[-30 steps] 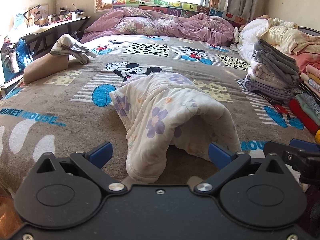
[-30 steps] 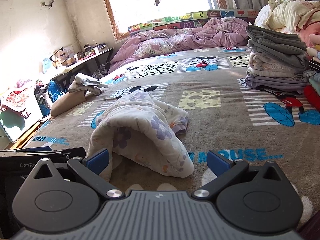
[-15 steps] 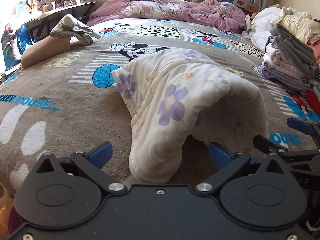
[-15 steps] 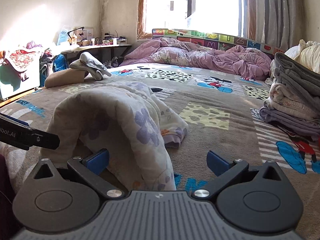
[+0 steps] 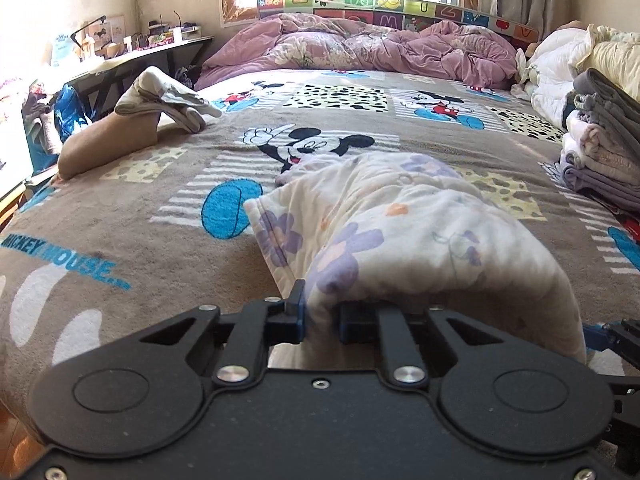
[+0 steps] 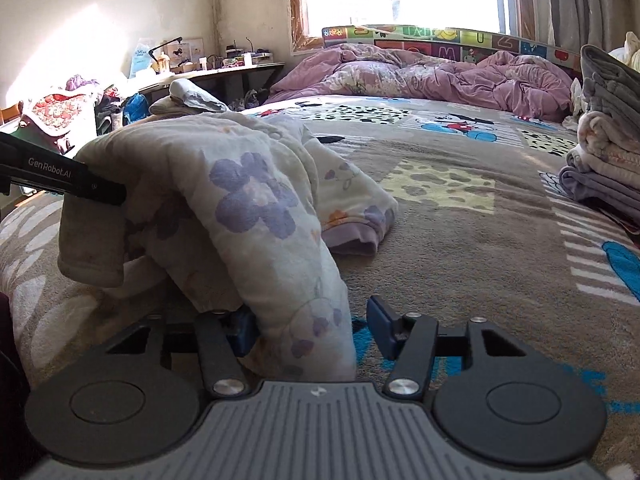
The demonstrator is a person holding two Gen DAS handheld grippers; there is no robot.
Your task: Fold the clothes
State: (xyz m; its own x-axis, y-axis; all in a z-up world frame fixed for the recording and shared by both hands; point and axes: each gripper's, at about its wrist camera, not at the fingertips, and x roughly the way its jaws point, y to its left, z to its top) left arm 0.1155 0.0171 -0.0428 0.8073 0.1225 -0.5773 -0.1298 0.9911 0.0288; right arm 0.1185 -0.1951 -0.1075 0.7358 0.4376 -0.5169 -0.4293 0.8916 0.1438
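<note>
Left gripper (image 5: pixel 320 316) clenched on the floral garment (image 5: pixel 400 232); right gripper (image 6: pixel 310 326) half-spread around its hem

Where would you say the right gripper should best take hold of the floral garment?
Probably at the near hem of the floral garment, coming low from the bed's near edge. That edge hangs as a thin fold between the right gripper's open jaws, while the left gripper is shut on the other near corner, so both corners could lift evenly.

A cream quilted garment printed with purple flowers (image 5: pixel 404 232) lies humped and rumpled on the bed, near edge raised, its lilac-trimmed cuff (image 6: pixel 354 240) resting flat on the blanket.
</note>
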